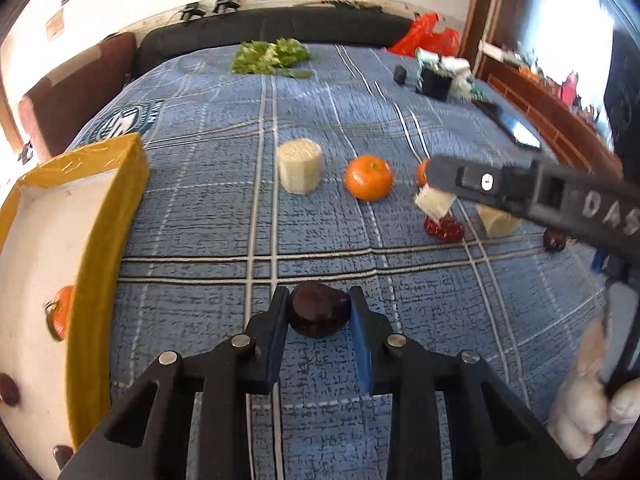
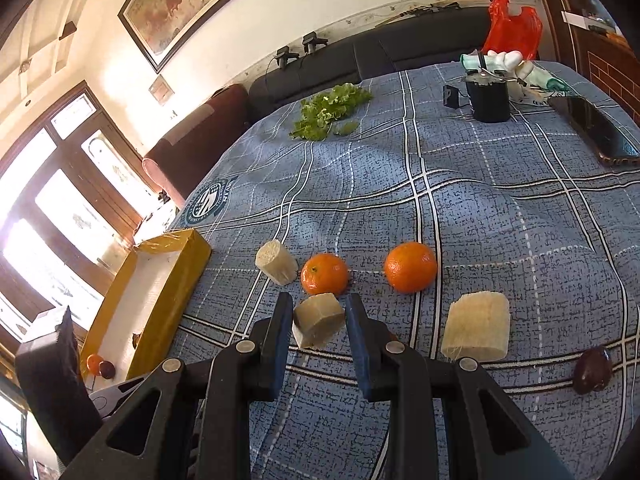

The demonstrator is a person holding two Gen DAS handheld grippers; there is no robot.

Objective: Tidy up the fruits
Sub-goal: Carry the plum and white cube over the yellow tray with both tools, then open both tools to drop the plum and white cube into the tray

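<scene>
My left gripper [image 1: 319,300] is shut on a dark plum [image 1: 319,315], just above the blue checked cloth. My right gripper [image 2: 319,306] is shut on a pale loofah chunk [image 2: 319,321] and holds it above the cloth; it shows from the side in the left wrist view [image 1: 436,200]. Two oranges [image 2: 325,274] [image 2: 410,267] lie beyond it. Another loofah piece [image 2: 277,266] stands left of them and a bigger one [image 2: 476,333] lies to the right. A second plum [image 2: 593,370] lies far right. The yellow box [image 1: 106,216] at left holds an orange [image 1: 62,312] and dark plums [image 1: 8,388].
A red lychee-like fruit [image 1: 444,229] lies under the right gripper. Lettuce [image 2: 330,110] lies at the far side. A black cup [image 2: 490,100], a phone [image 2: 600,130], a red bag [image 2: 514,26] and a dark sofa back [image 2: 360,56] lie beyond.
</scene>
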